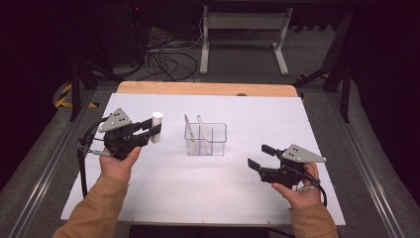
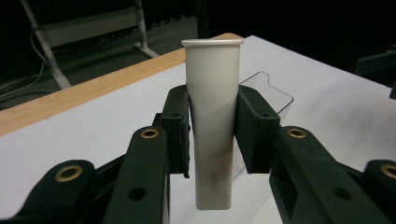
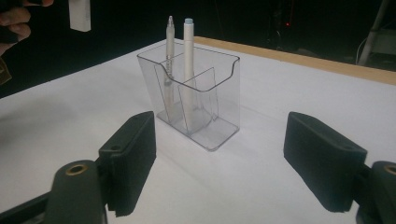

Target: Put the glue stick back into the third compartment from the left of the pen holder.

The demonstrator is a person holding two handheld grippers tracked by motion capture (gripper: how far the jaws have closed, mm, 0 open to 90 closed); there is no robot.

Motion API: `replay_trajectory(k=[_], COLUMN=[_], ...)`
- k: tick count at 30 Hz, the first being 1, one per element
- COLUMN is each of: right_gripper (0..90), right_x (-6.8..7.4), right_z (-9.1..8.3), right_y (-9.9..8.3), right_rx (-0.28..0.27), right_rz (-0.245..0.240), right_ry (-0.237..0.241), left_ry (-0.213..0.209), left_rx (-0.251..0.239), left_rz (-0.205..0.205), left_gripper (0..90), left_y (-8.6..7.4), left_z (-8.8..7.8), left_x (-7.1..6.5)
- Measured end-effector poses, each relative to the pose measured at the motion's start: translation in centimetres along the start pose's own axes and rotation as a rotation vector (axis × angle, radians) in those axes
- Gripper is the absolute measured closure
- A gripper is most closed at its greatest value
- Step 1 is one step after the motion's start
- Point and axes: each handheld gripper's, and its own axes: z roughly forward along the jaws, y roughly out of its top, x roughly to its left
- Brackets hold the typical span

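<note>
White-topped bench (image 1: 198, 198) with a light wooden strip along its far edge, spread wide under the high view. Near the middle of the bench, a little toward the far edge, a clear plastic holder with inner dividers (image 1: 206, 139), standing upright, open at the top. Toward the near right corner, the right tongs (image 1: 261, 156) held in a hand with an orange-brown sleeve, raised over the bench, jaws spread apart with nothing between them, aimed at the clear holder, well apart from it; in the right gripper view the holder (image 3: 196, 105) framed between the two black jaws. Toward the left edge, the left tongs (image 1: 154, 129) held in the other hand, clamped on a white plastic tube with a flared cap end uppermost (image 1: 157, 126), just left of the clear holder and apart from it. In the left gripper view, the left tongs (image 2: 212, 130) pressed against both sides of the tube (image 2: 213, 121) around its middle, tube upright, flat crimped end lowermost and clear of the bench surface, cap end above the jaws. Inside the holder, two slim pale pens: a grey one (image 3: 169, 60) in a far compartment and a white one with a light blue tip (image 3: 187, 65) beside it, both leaning, tips above the rim.
</note>
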Motion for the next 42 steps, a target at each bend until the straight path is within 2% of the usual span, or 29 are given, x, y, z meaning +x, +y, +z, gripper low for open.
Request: replay_trajectory(k=[4, 12, 15, 20, 23, 29, 33, 42], right_gripper=[25.9, 25.9, 25.9, 25.9, 25.9, 25.9, 25.9, 25.9], right_x=[0.0, 0.1, 0.2, 0.2, 0.2, 0.2, 0.1, 0.2], right_z=[0.0, 0.0, 0.0, -0.1, -0.1, 0.0, 0.0, 0.0], right_y=[0.0, 0.1, 0.1, 0.2, 0.2, 0.1, 0.1, 0.1], right_rx=[-0.004, -0.007, -0.006, -0.011, -0.011, -0.008, -0.007, -0.008], right_rz=[0.003, 0.000, 0.001, 0.001, 0.002, -0.002, -0.002, -0.002], right_ry=[0.001, 0.005, 0.007, 0.008, 0.008, 0.010, 0.010, 0.013], left_ry=[-0.032, -0.045, -0.063, -0.078, -0.090, -0.124, -0.135, -0.162], left_rx=[-0.010, 0.025, 0.029, 0.035, 0.038, 0.027, 0.024, 0.009], left_rz=[-0.012, 0.045, 0.028, 0.039, 0.050, 0.032, 0.052, 0.062], left_gripper=[67.4, 67.3, 67.4, 67.3, 67.4, 67.3, 67.4, 67.3], left_y=[0.6, 1.8, 2.0, 2.4, 2.6, 2.8, 2.8, 2.7], left_z=[0.7, 2.7, 3.4, 4.7, 5.4, 7.0, 8.0, 10.4], left_x=[-0.4, -1.5, -1.8, -2.4, -2.6, -2.8, -3.2, -4.3])
